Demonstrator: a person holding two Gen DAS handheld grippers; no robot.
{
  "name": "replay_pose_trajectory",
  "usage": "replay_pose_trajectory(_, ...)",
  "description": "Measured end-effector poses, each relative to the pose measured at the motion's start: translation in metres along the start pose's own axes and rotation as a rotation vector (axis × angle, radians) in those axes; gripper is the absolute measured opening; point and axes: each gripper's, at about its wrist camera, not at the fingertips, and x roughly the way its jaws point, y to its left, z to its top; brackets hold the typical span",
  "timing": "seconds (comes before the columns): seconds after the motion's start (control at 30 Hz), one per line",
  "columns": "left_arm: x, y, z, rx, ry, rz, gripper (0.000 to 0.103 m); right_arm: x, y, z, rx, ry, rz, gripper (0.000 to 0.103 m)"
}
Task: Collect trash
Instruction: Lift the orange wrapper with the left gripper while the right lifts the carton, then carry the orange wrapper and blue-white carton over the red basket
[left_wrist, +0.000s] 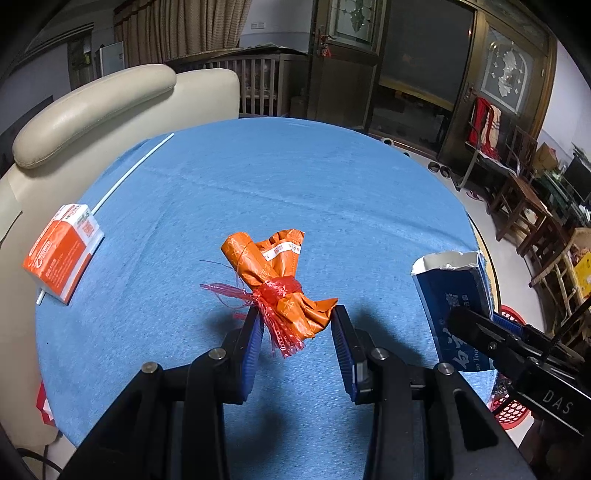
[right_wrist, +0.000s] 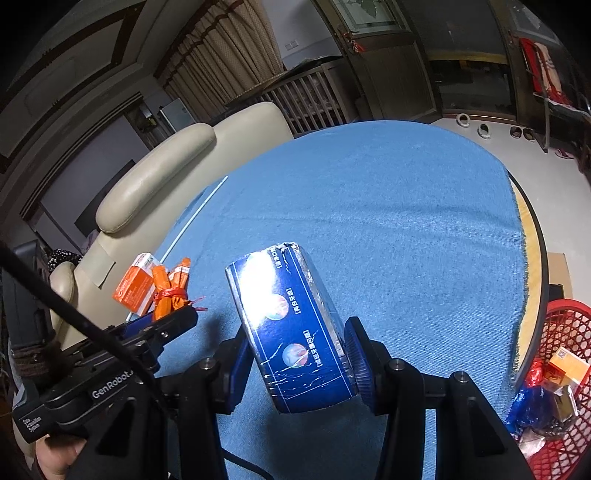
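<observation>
My left gripper (left_wrist: 295, 317) is shut on a crumpled orange wrapper (left_wrist: 280, 280) tied with red mesh netting, held above the blue tablecloth (left_wrist: 295, 184). The wrapper also shows in the right wrist view (right_wrist: 168, 291). My right gripper (right_wrist: 295, 343) is shut on a torn dark blue carton (right_wrist: 291, 332), held tilted above the cloth; it also shows in the left wrist view (left_wrist: 454, 302). An orange and white box (left_wrist: 61, 247) lies at the table's left edge, also seen in the right wrist view (right_wrist: 135, 284). A red basket (right_wrist: 557, 373) with several pieces of trash stands right of the table.
A white straw (left_wrist: 133, 171) lies on the cloth at the far left. A cream sofa (left_wrist: 92, 107) stands behind the table's left side. Wooden chairs and furniture (left_wrist: 524, 206) stand to the right. The red basket shows partly in the left wrist view (left_wrist: 511, 410).
</observation>
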Motion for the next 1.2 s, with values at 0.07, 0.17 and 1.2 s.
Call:
replay_pose_trajectory(0.07,0.001,-0.006,0.001,0.015,0.0,-0.005,0.039,-0.002,-0.002,0.0,0.008,-0.005,0.0,0.051)
replay_pose_trajectory(0.17,0.002,-0.016,0.003,0.034,0.001,-0.017,0.039,-0.008,-0.009,0.0,0.024,-0.017,-0.003,0.051)
replay_pose_trajectory(1.2,0.003,-0.141,0.007,0.254,0.01,-0.207,0.039,-0.107,-0.101,-0.023,0.208,-0.151,-0.18,0.046)
